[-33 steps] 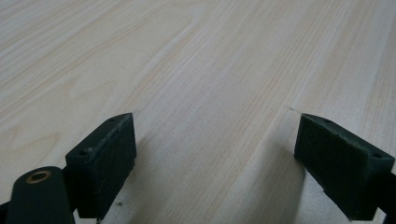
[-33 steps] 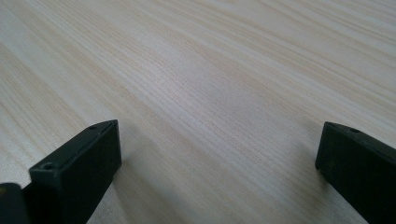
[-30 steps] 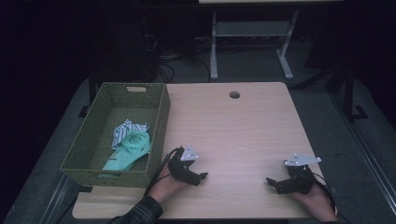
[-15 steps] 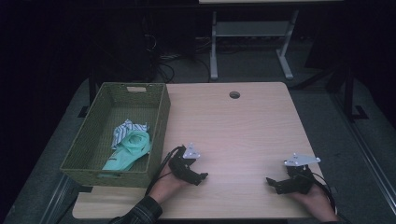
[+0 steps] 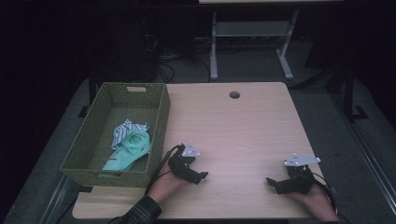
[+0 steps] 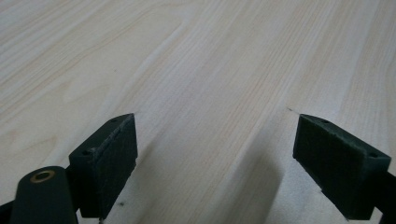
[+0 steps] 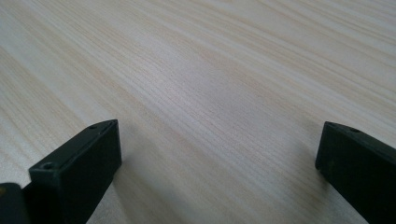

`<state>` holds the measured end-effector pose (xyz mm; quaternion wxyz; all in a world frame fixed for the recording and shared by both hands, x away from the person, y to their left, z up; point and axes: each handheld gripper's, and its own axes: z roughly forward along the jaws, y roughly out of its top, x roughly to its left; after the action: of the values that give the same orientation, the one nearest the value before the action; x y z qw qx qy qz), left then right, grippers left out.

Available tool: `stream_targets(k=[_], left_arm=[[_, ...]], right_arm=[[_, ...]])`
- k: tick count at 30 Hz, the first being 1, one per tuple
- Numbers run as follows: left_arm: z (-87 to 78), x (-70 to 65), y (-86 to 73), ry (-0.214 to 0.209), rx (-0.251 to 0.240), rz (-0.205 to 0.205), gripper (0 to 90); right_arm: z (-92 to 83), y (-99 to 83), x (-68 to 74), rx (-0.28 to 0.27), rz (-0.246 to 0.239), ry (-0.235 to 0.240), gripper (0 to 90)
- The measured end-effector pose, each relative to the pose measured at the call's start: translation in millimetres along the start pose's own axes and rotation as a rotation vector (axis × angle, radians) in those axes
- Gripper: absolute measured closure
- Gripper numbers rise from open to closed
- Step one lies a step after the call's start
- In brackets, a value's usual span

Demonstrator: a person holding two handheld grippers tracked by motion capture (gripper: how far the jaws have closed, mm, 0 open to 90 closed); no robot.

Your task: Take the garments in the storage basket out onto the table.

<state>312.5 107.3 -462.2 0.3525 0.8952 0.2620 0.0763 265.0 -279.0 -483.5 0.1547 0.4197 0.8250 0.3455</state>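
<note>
The bare wooden table [image 5: 243,126] carries a green wicker basket [image 5: 161,122] at its left edge with the mint and striped cloths [image 5: 128,144] bunched inside, likely stowed there, while the left gripper [image 5: 198,176] and right gripper [image 5: 273,182] rest low near the front edge, jaws spread wide and holding nothing
</note>
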Motion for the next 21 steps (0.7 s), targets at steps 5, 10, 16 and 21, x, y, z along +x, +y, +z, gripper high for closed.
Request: stream_targets(k=[5, 10, 16, 21], left_arm=[[-0.2, 0.2, 0.6, 0.005, 0.005, -0.001, 13.2], [0.0, 1.8, 1.6, 0.012, 0.014, 0.002, 13.2], [-1.7, 2.2, 2.1, 0.017, 0.008, 0.005, 13.2], [-3.7, 2.3, 3.8, 0.015, 0.014, 0.012, 13.2]], right_arm=[[0.0, 0.0, 0.1, 0.0, 0.002, 0.0, 0.0], [0.0, 0.0, 0.1, -0.001, 0.002, 0.001, 0.0], [-0.2, 0.1, -0.1, 0.002, -0.001, 0.001, 0.0], [0.0, 0.1, -0.4, -0.001, -0.003, 0.001, 0.0]])
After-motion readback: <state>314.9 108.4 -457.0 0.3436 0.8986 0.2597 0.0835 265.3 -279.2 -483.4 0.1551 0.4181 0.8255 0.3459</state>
